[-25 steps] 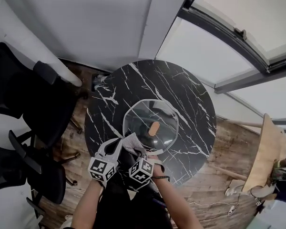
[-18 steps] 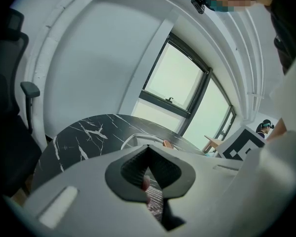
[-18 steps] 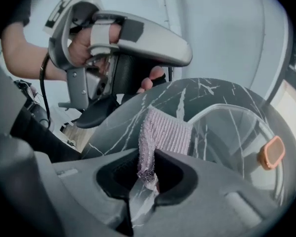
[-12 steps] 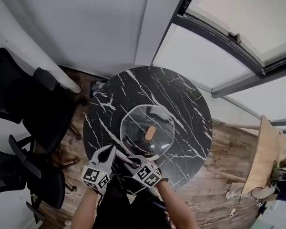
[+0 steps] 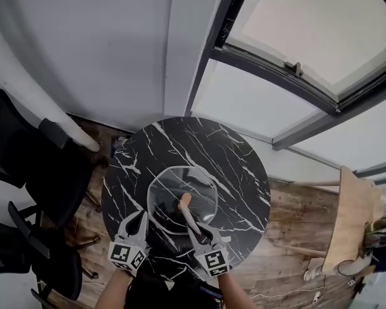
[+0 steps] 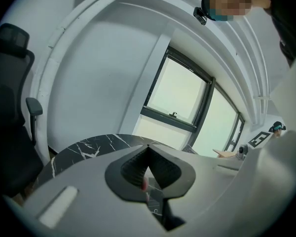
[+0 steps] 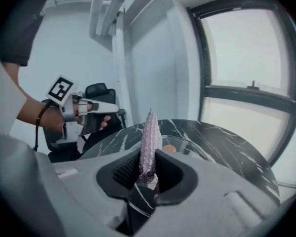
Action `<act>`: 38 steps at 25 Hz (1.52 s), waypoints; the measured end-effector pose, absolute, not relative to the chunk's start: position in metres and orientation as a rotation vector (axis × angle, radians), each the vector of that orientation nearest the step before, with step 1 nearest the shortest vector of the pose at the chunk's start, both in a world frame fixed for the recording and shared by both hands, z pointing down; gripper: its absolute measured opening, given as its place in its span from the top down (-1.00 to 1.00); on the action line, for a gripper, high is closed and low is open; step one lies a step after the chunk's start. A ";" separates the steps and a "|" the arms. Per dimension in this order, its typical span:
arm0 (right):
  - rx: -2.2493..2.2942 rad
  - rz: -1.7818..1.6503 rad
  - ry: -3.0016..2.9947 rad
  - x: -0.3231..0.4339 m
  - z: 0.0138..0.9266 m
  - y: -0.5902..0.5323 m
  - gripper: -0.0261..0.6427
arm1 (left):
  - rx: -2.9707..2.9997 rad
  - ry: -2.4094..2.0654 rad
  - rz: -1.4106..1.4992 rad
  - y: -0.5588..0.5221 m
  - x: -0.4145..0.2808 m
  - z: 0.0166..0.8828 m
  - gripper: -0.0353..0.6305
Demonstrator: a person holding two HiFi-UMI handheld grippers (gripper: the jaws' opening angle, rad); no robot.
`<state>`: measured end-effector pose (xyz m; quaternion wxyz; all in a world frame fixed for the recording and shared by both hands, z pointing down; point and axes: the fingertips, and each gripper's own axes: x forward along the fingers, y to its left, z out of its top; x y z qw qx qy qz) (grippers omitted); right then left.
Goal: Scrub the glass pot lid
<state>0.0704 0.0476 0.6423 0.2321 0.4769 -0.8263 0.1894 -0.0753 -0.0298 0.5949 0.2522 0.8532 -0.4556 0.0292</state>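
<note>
At the far left of the head view, black office chairs (image 5: 26,153) are standing beside a round black marble table (image 5: 231,166). The left gripper (image 5: 139,217) is hovering over the table's near-left edge, just outside the rim of the glass pot lid (image 5: 174,185). In its own view the left gripper (image 6: 148,149) is showing its jaws pressed together at the tips with nothing between them.

The lid is lying flat near the middle of the table, with its orange-brown knob (image 5: 184,200) pointing up.

To the right of the left gripper, the right gripper (image 5: 198,232) is reaching in from the near edge. Its jaws are clamping a sparkly grey-pink scrubbing cloth (image 5: 189,216), whose free end is pointing at the knob. I cannot tell whether the cloth is touching the glass. In the right gripper view the cloth (image 7: 150,137) is standing upright out of the closed jaws, with the knob (image 7: 168,148) just to its right.

Further right, a large window (image 5: 309,37) is running behind the table, and a wooden tabletop (image 5: 349,217) is showing near the right edge.
</note>
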 end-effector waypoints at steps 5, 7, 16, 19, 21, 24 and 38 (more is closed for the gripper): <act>1.588 0.734 -2.021 0.149 0.659 0.032 0.69 | 2.338 -1.235 0.094 -0.033 -0.050 0.593 0.89; 1.646 0.794 -1.891 0.170 0.676 0.030 0.69 | 2.347 -1.215 0.092 -0.036 -0.042 0.589 0.89; 1.461 0.879 -1.698 0.168 0.737 0.016 0.69 | 2.337 -1.180 0.159 -0.035 -0.031 0.612 0.89; 1.390 0.898 -1.705 0.159 0.746 0.007 0.69 | 2.312 -1.177 0.169 -0.030 -0.034 0.621 0.89; 1.379 0.955 -1.708 0.160 0.750 0.002 0.69 | 2.296 -1.176 0.173 -0.028 -0.038 0.627 0.89; 1.355 1.018 -1.720 0.159 0.749 -0.005 0.69 | 2.288 -1.162 0.176 -0.026 -0.041 0.634 0.89; 1.210 0.750 -1.717 0.150 0.751 -0.060 0.69 | 2.231 -1.169 0.143 -0.040 -0.053 0.656 0.89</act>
